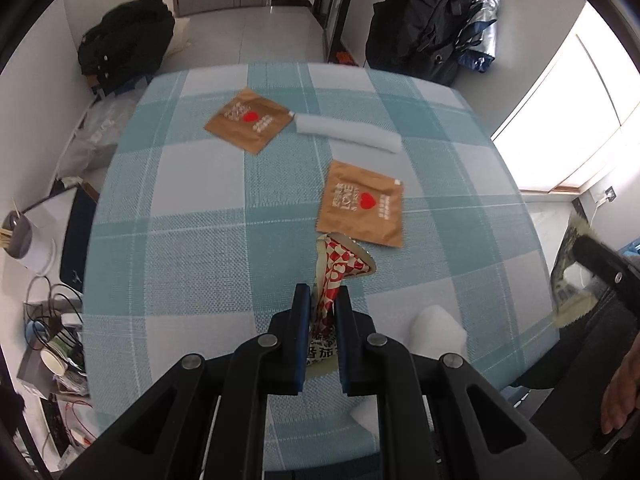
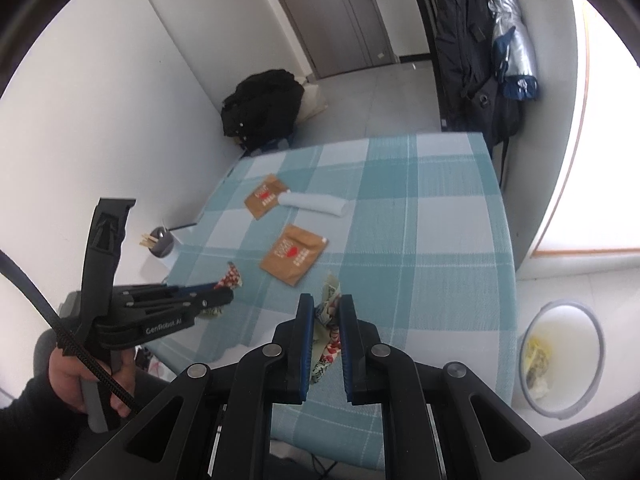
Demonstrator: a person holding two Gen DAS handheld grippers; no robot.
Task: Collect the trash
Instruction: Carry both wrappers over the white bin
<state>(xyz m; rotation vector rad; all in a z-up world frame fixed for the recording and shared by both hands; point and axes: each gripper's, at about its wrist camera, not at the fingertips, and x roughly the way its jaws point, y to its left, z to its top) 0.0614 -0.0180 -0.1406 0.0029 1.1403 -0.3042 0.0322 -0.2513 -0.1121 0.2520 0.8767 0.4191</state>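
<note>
The left gripper (image 1: 323, 294) is pinched on a red-and-white checked wrapper (image 1: 340, 266), whose crumpled end fans out past the fingertips above the table (image 1: 192, 208). The right gripper (image 2: 326, 304) is likewise clamped on a pale printed wrapper (image 2: 329, 312), which protrudes above and hangs below the jaws.

Two brown sachets lie flat on the checked tablecloth: the near sachet (image 1: 360, 204) just beyond the left gripper's wrapper, the far sachet (image 1: 248, 120) well beyond it. A white foam roll (image 1: 348, 132) lies touching the far sachet's corner. A white bin (image 2: 562, 356) stands on the floor beside the table's right edge and holds yellow and pale scraps. No object stands between the right gripper and the bin.

The left hand (image 2: 84, 380) grips the left gripper's handle, angled down over the table edge.
</note>
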